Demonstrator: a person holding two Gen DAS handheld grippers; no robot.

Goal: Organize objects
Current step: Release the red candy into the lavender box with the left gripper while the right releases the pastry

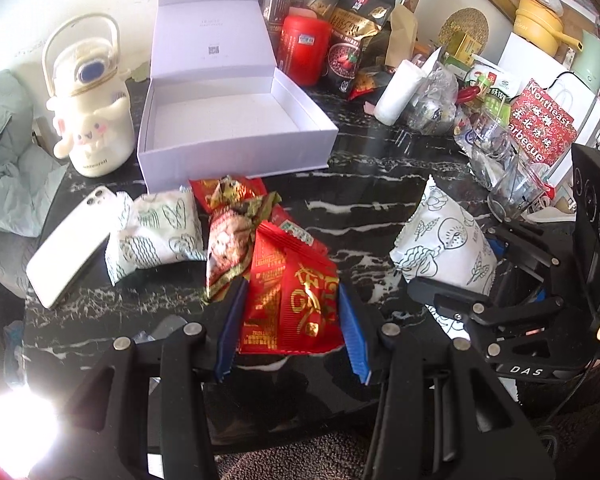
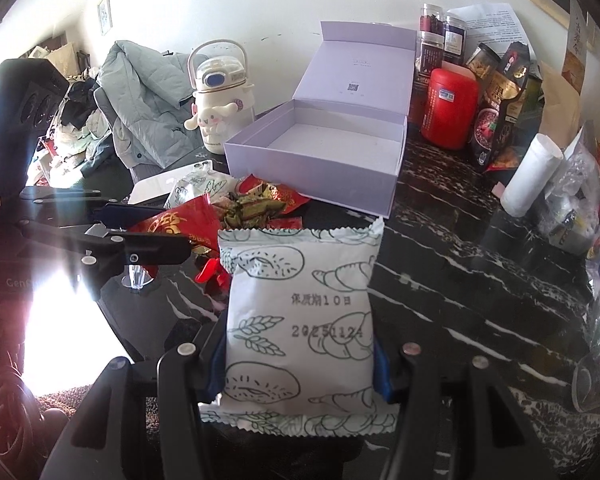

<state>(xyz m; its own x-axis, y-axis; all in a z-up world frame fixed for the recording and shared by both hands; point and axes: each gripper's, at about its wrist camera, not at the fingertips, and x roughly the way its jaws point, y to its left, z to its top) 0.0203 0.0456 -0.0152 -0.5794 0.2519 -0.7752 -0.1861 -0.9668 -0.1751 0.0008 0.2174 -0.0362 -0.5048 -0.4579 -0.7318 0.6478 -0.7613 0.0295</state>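
Box (image 1: pixel 236 148): found open and empty. Red packet (image 1: pixel 290 304) was clamped in left gripper (image 1: pixel 292 330), white packet (image 2: pixel 300 320) in right gripper (image 2: pixel 300 376), both short of the box. Remaining snacks (image 1: pixel 156 232) were left on table (image 1: pixel 360 208).

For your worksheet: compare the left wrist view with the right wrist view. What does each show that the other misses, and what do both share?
Only the left wrist view: the left gripper closed on a red snack packet, and a yellow pot far right.
Only the right wrist view: the printed date on the white bread packet clamped in the right gripper.
Both: the open lilac box, empty inside, and the cream character bottle.
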